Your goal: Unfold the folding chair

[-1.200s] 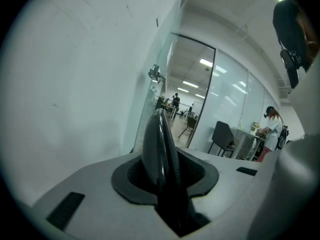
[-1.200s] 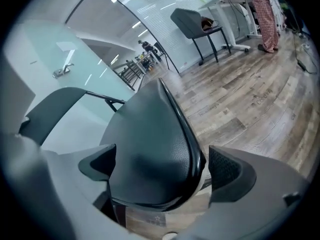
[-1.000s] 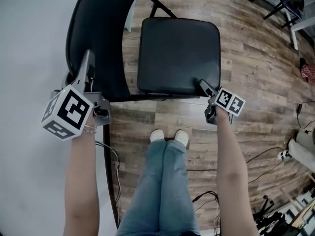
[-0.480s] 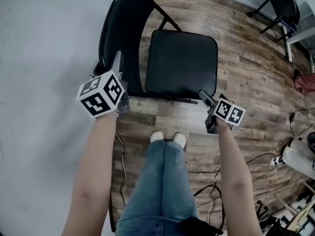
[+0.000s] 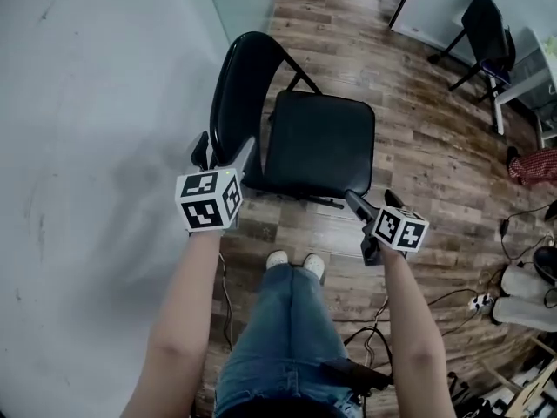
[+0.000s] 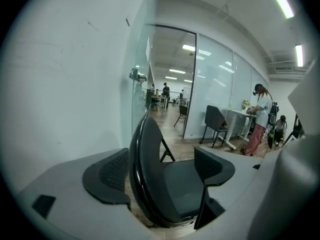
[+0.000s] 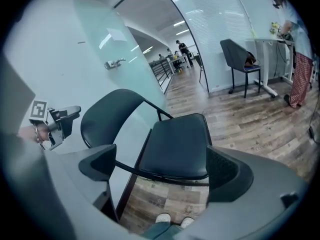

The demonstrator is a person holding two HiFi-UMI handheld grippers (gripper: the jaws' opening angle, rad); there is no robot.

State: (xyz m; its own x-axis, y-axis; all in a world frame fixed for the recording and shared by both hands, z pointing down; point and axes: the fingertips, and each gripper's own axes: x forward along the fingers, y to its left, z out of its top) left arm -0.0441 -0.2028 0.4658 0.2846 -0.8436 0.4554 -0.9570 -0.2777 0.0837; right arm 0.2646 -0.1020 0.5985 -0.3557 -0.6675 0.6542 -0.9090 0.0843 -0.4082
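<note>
**Operator:** Where's the chair?

**Spotter:** One chair [image 5: 318, 142] stands unfolded straight ahead of you. Its seat [image 5: 320, 138] is down flat and its backrest [image 5: 237, 94] is on the left, close to the wall [image 5: 87, 146].

**Operator:** And my left gripper?

**Spotter:** Your left gripper [image 5: 224, 151] is at the near edge of the backrest. Its jaws have just been opening. The rim stands between the pads [image 6: 112, 171], but they aren't clamped on it, so you hold nothing there.

**Operator:** The right one?

**Spotter:** Your right gripper [image 5: 372, 203] hangs just off the seat's near right corner, apart from it. Its jaws are spread wide and empty.

**Operator:** What's around me?

**Spotter:** Your shoes [image 5: 296, 264] are on the wood floor [image 5: 435, 146] just near the seat's front edge. Cables [image 5: 376, 331] trail at the near right. A second chair [image 5: 483, 24] stands far right, and a person [image 6: 260, 119] is at a desk [image 6: 237, 115] beyond it.
</note>
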